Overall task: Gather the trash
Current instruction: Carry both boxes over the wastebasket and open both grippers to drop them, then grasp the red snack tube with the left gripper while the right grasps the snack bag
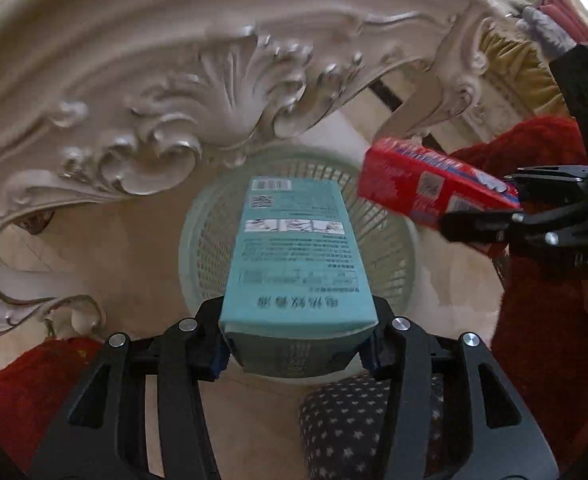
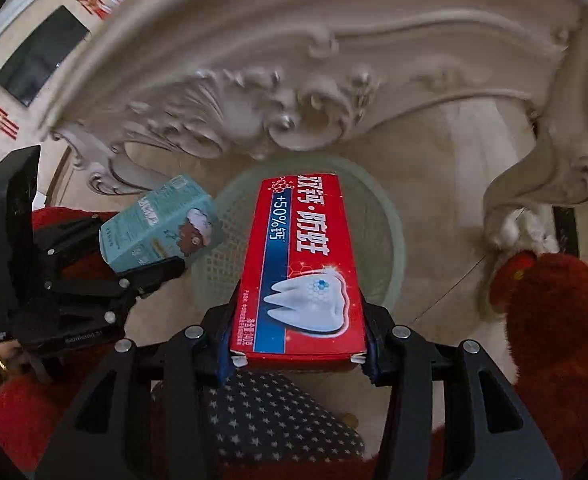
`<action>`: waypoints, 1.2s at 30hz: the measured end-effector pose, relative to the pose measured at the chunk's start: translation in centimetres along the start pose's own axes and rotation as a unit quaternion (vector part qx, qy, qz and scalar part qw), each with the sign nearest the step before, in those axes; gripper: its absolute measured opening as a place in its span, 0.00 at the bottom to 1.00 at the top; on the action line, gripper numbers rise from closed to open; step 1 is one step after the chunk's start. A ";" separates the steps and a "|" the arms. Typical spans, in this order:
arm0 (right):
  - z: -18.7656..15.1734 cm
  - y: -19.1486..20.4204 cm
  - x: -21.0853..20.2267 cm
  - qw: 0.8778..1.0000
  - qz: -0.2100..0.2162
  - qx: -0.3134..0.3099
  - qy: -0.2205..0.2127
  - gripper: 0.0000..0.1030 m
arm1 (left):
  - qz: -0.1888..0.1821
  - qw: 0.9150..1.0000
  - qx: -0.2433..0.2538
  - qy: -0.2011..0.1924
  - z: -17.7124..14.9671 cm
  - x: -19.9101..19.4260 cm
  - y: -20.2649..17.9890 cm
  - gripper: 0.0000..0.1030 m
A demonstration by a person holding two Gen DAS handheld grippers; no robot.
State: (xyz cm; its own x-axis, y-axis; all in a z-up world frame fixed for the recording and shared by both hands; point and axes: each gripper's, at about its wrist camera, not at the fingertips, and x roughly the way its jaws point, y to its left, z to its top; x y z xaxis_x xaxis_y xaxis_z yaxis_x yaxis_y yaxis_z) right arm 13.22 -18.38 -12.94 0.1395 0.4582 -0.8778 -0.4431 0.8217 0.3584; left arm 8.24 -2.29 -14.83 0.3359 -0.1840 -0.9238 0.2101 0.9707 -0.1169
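Teal carton (image 1: 294, 256), clamped endwise in left gripper (image 1: 298, 344), and red toothpaste box (image 2: 300, 268), clamped likewise in right gripper (image 2: 298, 356), both poised over pale mesh wastebasket (image 1: 398, 236) on floor beside carved white table (image 1: 173, 80), apparently so release drops them in.

Two cartons, one teal (image 1: 298, 256) and one red (image 2: 300, 268); one mesh basket (image 1: 390, 216); two grippers.

Teal carton (image 1: 298, 256) and red toothpaste box (image 2: 300, 268) poised above pale mesh wastebasket (image 1: 205, 248).
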 end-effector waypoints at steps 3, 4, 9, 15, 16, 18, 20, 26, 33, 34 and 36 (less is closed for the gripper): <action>0.5 0.6 1.0 0.999 -0.042 -0.009 -0.012 0.72 | 0.020 0.999 -0.029 0.003 0.2 1.1 1.2 0.68; 0.5 0.8 1.2 0.999 -0.049 -0.011 -0.012 0.73 | 0.026 0.999 -0.040 0.002 0.2 1.3 1.7 0.71; 0.1 0.1 0.9 0.999 -0.050 0.007 -0.017 0.73 | -0.004 0.996 -0.084 0.012 -0.2 1.6 3.5 0.73; 0.1 1.2 -4.7 0.996 -0.025 -0.009 -0.089 0.73 | -0.005 0.996 -0.080 -0.035 -1.2 -3.4 3.9 0.73; 0.4 1.8 -6.2 0.994 -0.016 -0.019 -0.110 0.73 | 0.004 0.996 -0.073 -0.052 -1.0 -5.3 3.9 0.73; 1.3 3.2 -10.0 0.985 0.003 -0.048 -0.165 0.73 | 0.002 0.994 -0.054 -0.098 -0.5 -9.4 3.8 0.73; 3.1 4.6 -13.2 0.973 0.019 -0.082 -0.216 0.75 | 0.024 0.988 -0.037 -0.150 0.6 -13.4 3.9 0.73; 11.0 7.3 -13.9 0.944 -0.017 -0.158 -0.289 0.80 | 0.081 0.969 0.052 -0.228 8.5 -17.5 5.5 0.73; 17.4 7.2 -10.1 0.949 -0.025 -0.178 -0.260 0.80 | 0.050 0.972 0.079 -0.215 15.1 -15.1 8.9 0.73; 17.9 7.1 -9.8 0.950 -0.024 -0.179 -0.256 0.80 | 0.051 0.973 0.083 -0.209 15.6 -14.5 9.0 0.73; 18.5 7.3 -9.5 0.951 -0.023 -0.185 -0.248 0.79 | 0.052 0.975 0.090 -0.195 16.4 -13.3 9.3 0.73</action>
State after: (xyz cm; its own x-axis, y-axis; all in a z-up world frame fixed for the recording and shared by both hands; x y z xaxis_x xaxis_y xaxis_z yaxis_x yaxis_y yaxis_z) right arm 25.03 -10.42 3.89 0.5256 0.6038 -0.5993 -0.6951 0.7110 0.1067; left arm 20.82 6.67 2.37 0.6801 -0.1656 -0.7142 0.3030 0.9506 0.0682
